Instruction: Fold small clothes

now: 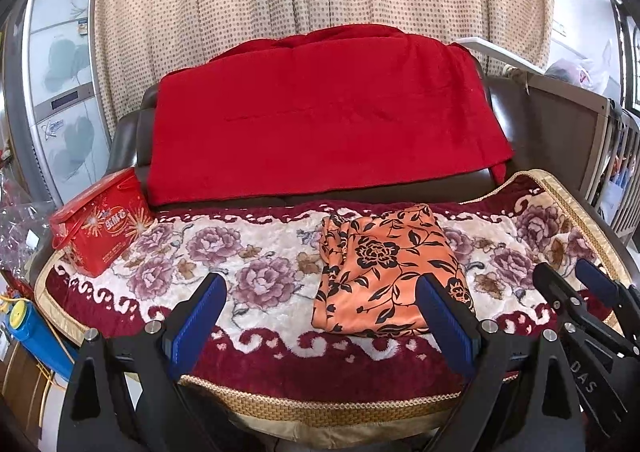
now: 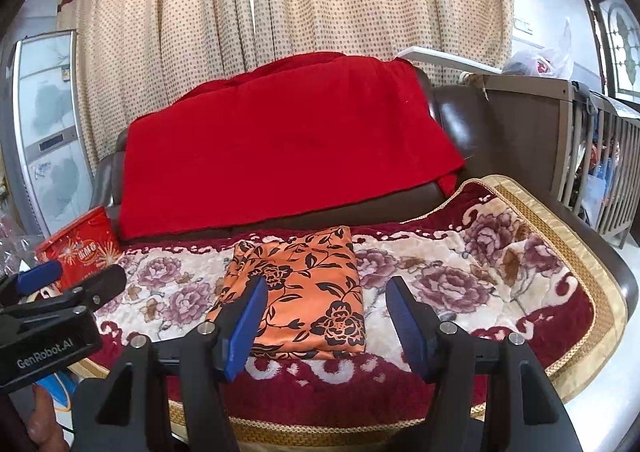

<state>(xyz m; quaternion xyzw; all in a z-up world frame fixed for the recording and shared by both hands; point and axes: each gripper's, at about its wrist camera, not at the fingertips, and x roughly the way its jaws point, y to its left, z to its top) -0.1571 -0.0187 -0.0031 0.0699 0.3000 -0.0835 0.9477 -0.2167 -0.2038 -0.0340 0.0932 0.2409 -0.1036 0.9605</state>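
The orange cloth (image 2: 298,292) lies folded at twelve o'clock, both grippers (image 1: 320,316) (image 2: 326,316) open, empty; likely done.

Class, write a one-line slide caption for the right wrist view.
Open right tongs hover before a folded orange floral garment on a rose-patterned blanket, red box at left.

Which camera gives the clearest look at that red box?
The left wrist view: the red box shows whole on the floral blanket's corner. In the right wrist view the left gripper partly covers it.
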